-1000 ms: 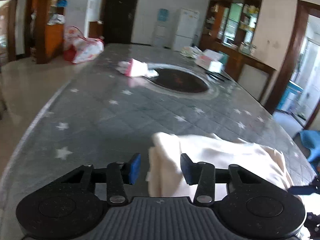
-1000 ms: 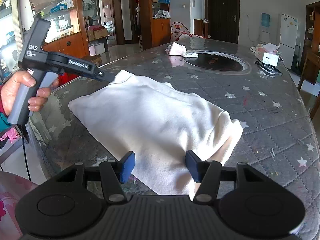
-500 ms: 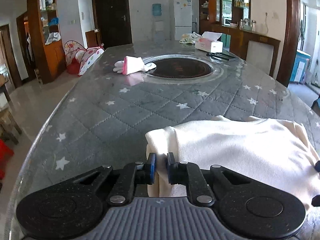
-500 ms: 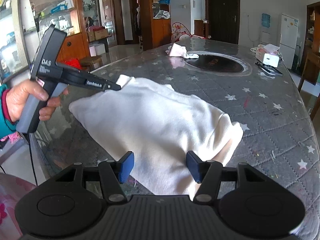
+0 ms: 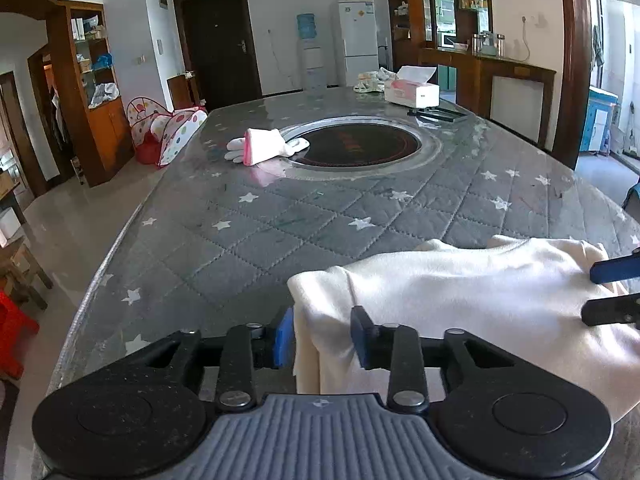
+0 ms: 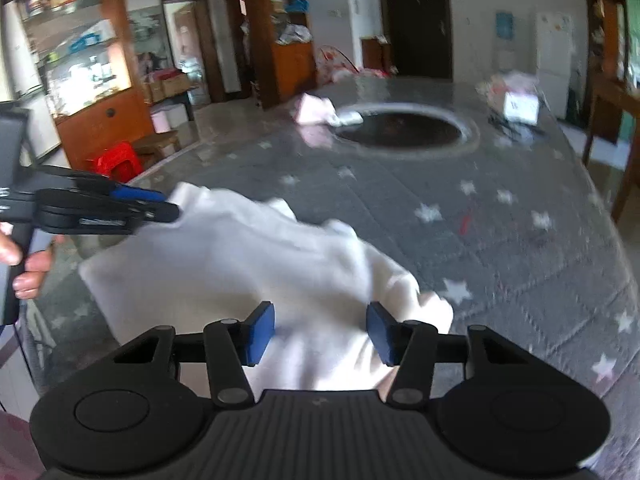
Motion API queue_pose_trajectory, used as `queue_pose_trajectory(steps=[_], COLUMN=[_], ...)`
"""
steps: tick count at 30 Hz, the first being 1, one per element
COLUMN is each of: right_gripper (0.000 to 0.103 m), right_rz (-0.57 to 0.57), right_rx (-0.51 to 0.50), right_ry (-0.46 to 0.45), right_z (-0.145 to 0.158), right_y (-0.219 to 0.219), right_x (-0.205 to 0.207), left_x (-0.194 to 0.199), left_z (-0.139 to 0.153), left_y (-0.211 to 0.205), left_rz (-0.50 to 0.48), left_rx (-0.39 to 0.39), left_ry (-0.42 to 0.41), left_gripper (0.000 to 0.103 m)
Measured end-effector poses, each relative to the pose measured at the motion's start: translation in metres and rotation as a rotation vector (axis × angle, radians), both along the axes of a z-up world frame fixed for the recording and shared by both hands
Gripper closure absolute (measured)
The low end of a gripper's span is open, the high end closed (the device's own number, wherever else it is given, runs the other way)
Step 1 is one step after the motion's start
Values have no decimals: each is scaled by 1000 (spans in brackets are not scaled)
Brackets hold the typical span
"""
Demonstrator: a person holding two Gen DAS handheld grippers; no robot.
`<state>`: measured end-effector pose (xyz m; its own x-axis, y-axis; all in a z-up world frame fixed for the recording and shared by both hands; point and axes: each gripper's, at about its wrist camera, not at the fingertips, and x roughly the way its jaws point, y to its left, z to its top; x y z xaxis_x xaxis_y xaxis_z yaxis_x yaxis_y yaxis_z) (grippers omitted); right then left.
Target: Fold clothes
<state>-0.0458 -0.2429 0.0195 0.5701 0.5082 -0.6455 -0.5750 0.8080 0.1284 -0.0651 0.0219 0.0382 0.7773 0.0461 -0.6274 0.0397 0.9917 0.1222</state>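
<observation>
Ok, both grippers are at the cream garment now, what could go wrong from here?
1. The left gripper is open around the garment corner, so nothing is pinched; lifting now would likely leave the cloth behind.
2. The right gripper is open too, and its view is blurred, so a fast grab may miss the edge.
3. The garment lies close to the table edge nearest the person; a tug that way could drag it off.

In the upper middle of the frame, a pink-white glove [image 5: 267, 146] lies on the tabletop [image 5: 240, 236] beside a dark round inset [image 5: 356, 146]; a tissue box [image 5: 412, 90] stands farther back.
</observation>
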Motion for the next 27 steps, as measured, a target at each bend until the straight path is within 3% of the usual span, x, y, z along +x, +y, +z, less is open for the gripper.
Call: queue_pose_trajectory(steps=[9, 17, 27], right_gripper=[54, 54, 52], right_rz=[-26, -45, -60], right_rx=[9, 16, -4], right_ry=[-29, -23, -17], right_z=[10, 5, 0], right_y=[-8, -5, -4], right_x=[-1, 4, 14], left_x=[-3, -17, -17], left_z=[4, 13, 1], left_y=[-5, -21, -32], left_rz=[-2, -73, -102], left_rx=[33, 22, -7], left_ry=[-16, -40, 0], left_gripper=[56, 55, 55])
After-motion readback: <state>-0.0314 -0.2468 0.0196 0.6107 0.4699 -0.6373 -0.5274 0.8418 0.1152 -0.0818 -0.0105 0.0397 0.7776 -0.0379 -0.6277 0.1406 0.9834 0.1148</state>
